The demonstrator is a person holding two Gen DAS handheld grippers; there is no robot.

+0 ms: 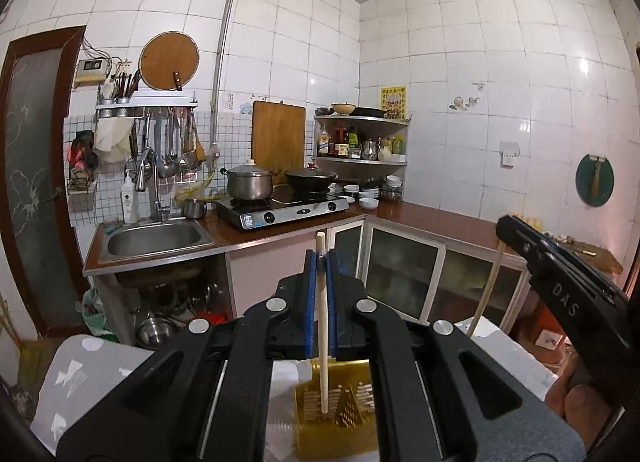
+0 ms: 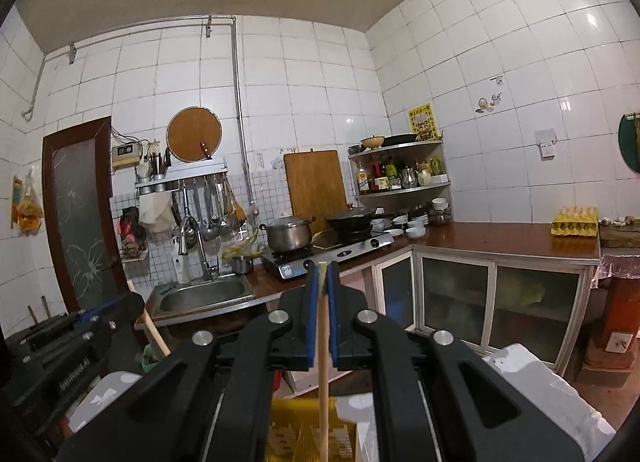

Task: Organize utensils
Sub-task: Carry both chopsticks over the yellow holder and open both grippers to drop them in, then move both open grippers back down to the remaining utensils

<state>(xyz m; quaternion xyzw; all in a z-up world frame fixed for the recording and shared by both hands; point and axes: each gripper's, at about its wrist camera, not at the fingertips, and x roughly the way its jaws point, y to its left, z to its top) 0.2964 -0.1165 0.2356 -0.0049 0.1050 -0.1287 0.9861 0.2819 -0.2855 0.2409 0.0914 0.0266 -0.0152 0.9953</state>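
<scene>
My left gripper (image 1: 321,262) has its blue-padded jaws pinched narrow on a pale wooden chopstick (image 1: 322,326), which runs upright between the pads, its top poking just above the fingertips and its lower end hanging down over a yellow slotted holder (image 1: 344,418) directly beneath me. In that same view my right gripper (image 1: 506,227) shows at the right edge, black and tilted, with a second chopstick (image 1: 486,290) slanting down out of its tip toward the white surface (image 1: 516,354) the holder sits on. From the right wrist camera, the right gripper's (image 2: 323,268) jaws are likewise closed down tight on that second chopstick (image 2: 323,362), which stands nearly vertical between the blue pads and reaches down into the yellow slotted holder (image 2: 288,434) at the bottom edge; how deep it sits there I cannot tell, the holder being blurred. The left gripper (image 2: 132,302) appears low on the left of this view, with its chopstick (image 2: 154,332) angling out below it. Beyond both tools I see the steel sink (image 1: 154,240), the gas stove (image 1: 288,211) carrying a lidded pot (image 1: 250,181) and a dark wok (image 1: 310,177), and an egg tray (image 2: 576,221) on the brown counter (image 2: 500,238).
</scene>
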